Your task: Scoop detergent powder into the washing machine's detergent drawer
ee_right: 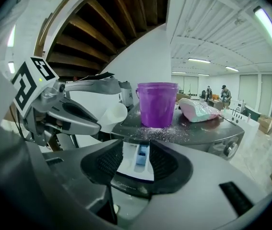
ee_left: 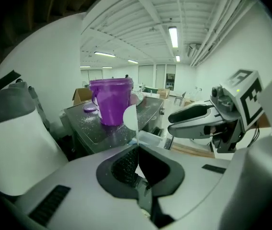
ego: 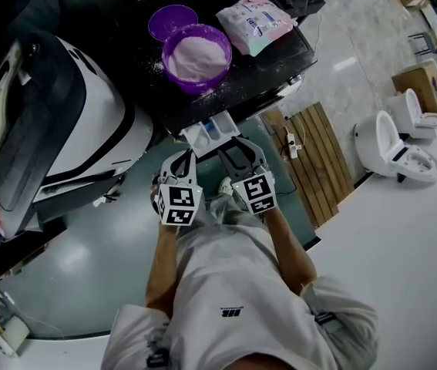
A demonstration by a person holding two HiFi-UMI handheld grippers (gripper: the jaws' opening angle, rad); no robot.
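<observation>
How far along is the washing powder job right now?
Done: the drawer is pulled open and the tub of powder is uncovered. In hand: the left gripper grips the white scoop. Left: scooping and tipping, since I can't see powder in the drawer.

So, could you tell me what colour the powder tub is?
Purple tub, clearest in the head view.

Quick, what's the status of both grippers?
Left gripper: shut on the handle of the white scoop.
Right gripper: open, holding nothing; the detergent drawer lies just beyond it.

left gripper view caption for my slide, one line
Left claw shut on a white scoop, purple tub ahead on the washer top.
</observation>
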